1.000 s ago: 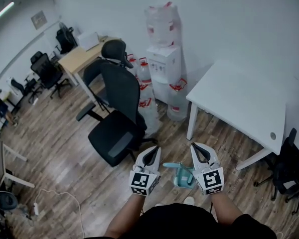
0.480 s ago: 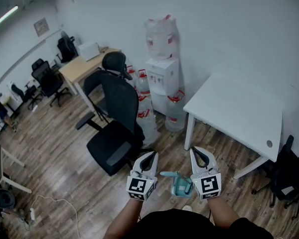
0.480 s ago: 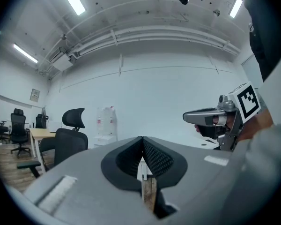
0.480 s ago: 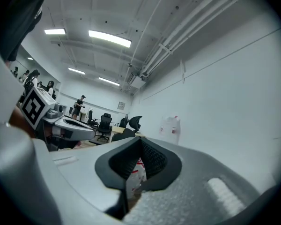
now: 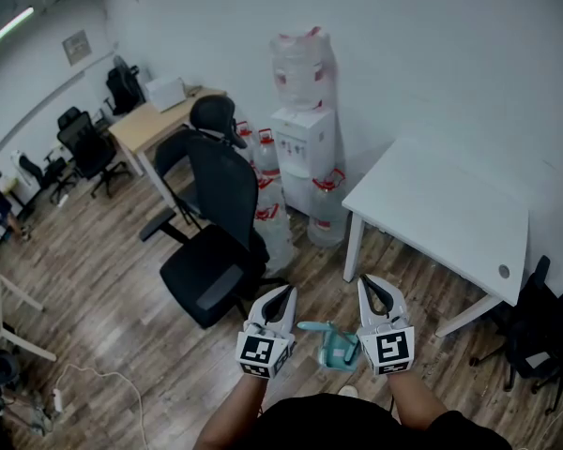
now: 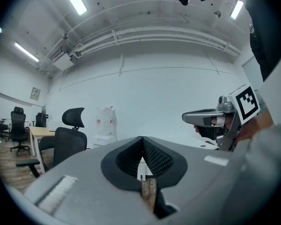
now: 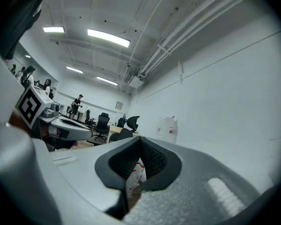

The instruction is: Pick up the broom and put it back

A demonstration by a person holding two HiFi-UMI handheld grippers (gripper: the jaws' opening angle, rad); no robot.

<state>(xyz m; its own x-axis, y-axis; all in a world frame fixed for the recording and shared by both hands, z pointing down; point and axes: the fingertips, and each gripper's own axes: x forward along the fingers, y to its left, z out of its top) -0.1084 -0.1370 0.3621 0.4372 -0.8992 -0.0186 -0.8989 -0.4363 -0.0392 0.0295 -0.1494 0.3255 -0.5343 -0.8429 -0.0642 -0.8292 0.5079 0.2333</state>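
**A:** Both pinched tight on nothing: left claw [image 5: 281,293] and right claw [image 5: 371,284], level, side by side.

**B:** And the broom?

**A:** Can't spot one for sure. There's a teal thing [image 5: 330,345] low between them, maybe part of it. This fits a broom yet to be fetched, or one already back.

**B:** Room to move?

**A:** Open floor [image 5: 103,317] near left. Chair [image 5: 216,251] ahead, desk [image 5: 450,204] edge close on the right, water bottles [image 5: 330,204] at the far wall. I'd keep elbows in.

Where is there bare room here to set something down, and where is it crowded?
The white table has a bare top. The wood floor left of the black chair is open. Crowded: water bottles packed round the dispenser, between chair and table.
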